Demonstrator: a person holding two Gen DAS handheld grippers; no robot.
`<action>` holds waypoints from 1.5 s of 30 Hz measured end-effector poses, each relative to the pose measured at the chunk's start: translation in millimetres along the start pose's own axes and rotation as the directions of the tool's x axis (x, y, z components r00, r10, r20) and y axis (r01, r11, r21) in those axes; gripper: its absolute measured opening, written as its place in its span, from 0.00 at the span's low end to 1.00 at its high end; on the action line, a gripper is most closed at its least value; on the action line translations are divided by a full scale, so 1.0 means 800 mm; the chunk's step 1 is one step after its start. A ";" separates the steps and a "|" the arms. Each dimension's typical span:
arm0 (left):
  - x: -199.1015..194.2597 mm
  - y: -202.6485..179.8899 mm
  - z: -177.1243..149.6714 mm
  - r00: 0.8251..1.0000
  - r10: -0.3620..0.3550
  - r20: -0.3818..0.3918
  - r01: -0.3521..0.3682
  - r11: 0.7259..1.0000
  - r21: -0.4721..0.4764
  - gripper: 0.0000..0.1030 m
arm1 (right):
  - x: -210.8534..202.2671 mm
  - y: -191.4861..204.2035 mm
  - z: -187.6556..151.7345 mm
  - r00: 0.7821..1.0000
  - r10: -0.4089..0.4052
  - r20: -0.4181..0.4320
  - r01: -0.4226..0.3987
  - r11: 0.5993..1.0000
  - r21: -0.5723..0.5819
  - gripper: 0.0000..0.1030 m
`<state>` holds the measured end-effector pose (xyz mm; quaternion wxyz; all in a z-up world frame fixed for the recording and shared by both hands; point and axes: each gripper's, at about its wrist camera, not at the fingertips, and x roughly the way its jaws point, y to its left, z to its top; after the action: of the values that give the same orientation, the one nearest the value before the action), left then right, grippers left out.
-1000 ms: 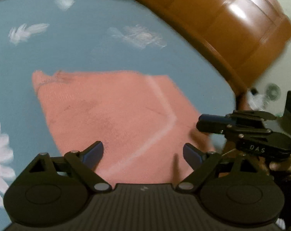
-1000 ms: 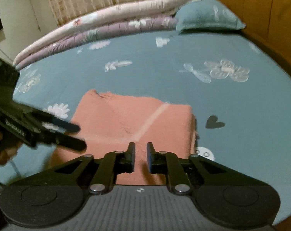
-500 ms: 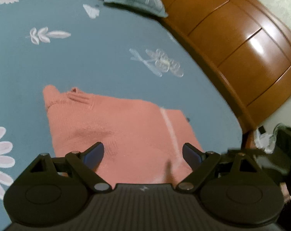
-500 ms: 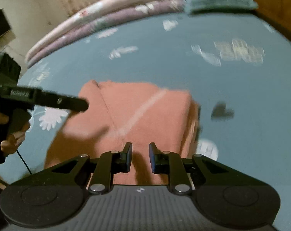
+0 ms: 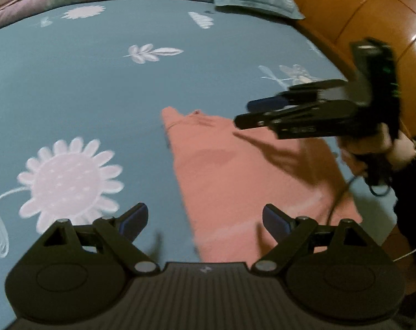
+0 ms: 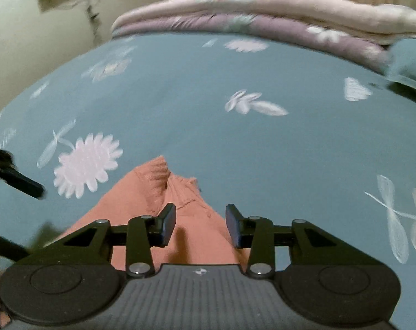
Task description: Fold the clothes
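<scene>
Left claw [image 5: 205, 220] stood wide apart, empty, low over garment's near edge. Right claw [image 6: 201, 225] half apart, empty, above ribbed end. Garment [image 5: 252, 181], salmon knit, lay flat as folded rectangle on bed [image 5: 97, 88], from 12 to 4 o'clock off left claw, long axis 11 to 5. Right claw nearer far corner. Versus second ago: right claw had parted from nearly together; both had swung left.

No legible text, small white logo on left gripper [image 5: 205, 221] body, blurred lettering on right gripper [image 5: 243, 115] side unreadable
</scene>
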<state>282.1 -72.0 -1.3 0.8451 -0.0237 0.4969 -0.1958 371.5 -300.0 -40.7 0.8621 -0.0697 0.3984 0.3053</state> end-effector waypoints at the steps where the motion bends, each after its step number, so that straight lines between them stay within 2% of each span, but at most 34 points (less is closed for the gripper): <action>1: -0.002 0.002 -0.004 1.000 0.007 0.000 -0.007 1.000 -0.015 0.88 | 0.012 0.001 0.001 1.000 0.005 -0.015 -0.006 1.000 -0.016 0.44; 2: -0.005 0.005 -0.007 1.000 0.013 0.000 -0.013 0.999 -0.029 0.88 | 0.015 0.004 -0.001 1.000 0.004 -0.016 -0.004 0.999 -0.034 0.44; 3: -0.007 0.006 -0.011 1.000 0.021 0.000 -0.021 0.999 -0.041 0.88 | 0.018 0.008 -0.004 1.000 0.002 -0.017 -0.003 0.999 -0.052 0.36; 4: -0.008 0.007 -0.012 1.000 0.030 0.000 -0.030 0.998 -0.048 0.88 | 0.021 0.011 -0.006 1.000 0.001 -0.018 -0.002 0.998 -0.070 0.12; 5: -0.009 0.008 -0.014 0.999 0.039 0.000 -0.039 0.998 -0.055 0.88 | 0.023 0.015 -0.009 1.000 -0.001 -0.019 -0.001 0.996 -0.087 0.08; 8: -0.010 0.007 -0.016 0.999 0.053 -0.001 -0.053 0.997 -0.060 0.88 | 0.010 0.019 -0.013 0.998 -0.056 0.016 0.057 0.992 -0.112 0.08; 11: -0.008 0.005 -0.013 0.999 0.053 0.003 -0.053 0.997 -0.053 0.88 | 0.003 0.005 -0.010 0.997 -0.072 0.036 0.074 0.996 -0.053 0.07; 14: -0.005 0.001 -0.010 0.999 0.047 0.004 -0.047 0.998 -0.038 0.88 | 0.001 -0.015 -0.008 0.985 -0.168 0.038 0.167 0.986 0.024 0.03; 20: 0.002 -0.008 -0.003 1.000 0.021 -0.004 -0.021 1.000 0.017 0.88 | -0.067 -0.020 -0.021 0.993 -0.067 0.097 0.053 0.989 0.141 0.14; 24: 0.010 -0.009 0.002 1.000 -0.005 -0.013 0.005 0.999 0.036 0.88 | -0.072 -0.021 -0.048 0.988 -0.145 0.059 0.130 0.969 0.211 0.21; 30: 0.014 -0.020 0.005 0.997 -0.075 -0.022 0.077 0.992 0.098 0.88 | -0.079 -0.022 -0.089 0.967 -0.255 -0.009 0.245 0.920 0.307 0.22; 32: 0.013 -0.026 0.005 0.994 -0.110 -0.028 0.112 0.985 0.127 0.88 | -0.108 -0.019 -0.094 0.961 -0.274 0.037 0.242 0.900 0.363 0.23; 35: 0.012 -0.037 0.002 0.979 -0.198 -0.053 0.205 0.960 0.192 0.88 | -0.142 0.003 -0.108 0.959 -0.274 0.068 0.225 0.889 0.399 0.32; 39: 0.019 -0.056 -0.003 0.941 -0.316 -0.119 0.337 0.897 0.287 0.88 | -0.172 0.043 -0.135 0.959 -0.277 0.058 0.226 0.873 0.432 0.39; 41: 0.035 -0.064 -0.004 0.925 -0.342 -0.166 0.377 0.876 0.299 0.88 | -0.183 0.060 -0.147 0.956 -0.288 0.051 0.233 0.856 0.461 0.45; 43: 0.054 -0.067 -0.004 0.924 -0.336 -0.181 0.378 0.872 0.313 0.88 | -0.191 0.074 -0.159 0.950 -0.309 0.044 0.248 0.834 0.493 0.50; 44: 0.064 -0.069 -0.003 0.925 -0.332 -0.183 0.376 0.869 0.322 0.91 | -0.194 0.082 -0.165 0.947 -0.319 0.041 0.255 0.822 0.509 0.50; 45: 0.069 -0.072 0.000 0.918 -0.347 -0.192 0.394 0.857 0.332 0.99 | -0.198 0.089 -0.172 0.944 -0.329 0.037 0.262 0.810 0.524 0.50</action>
<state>288.4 -144.8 -33.8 0.7481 0.0504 0.4899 -0.4447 163.0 -367.2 -8.8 0.9095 0.1203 0.3943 0.0541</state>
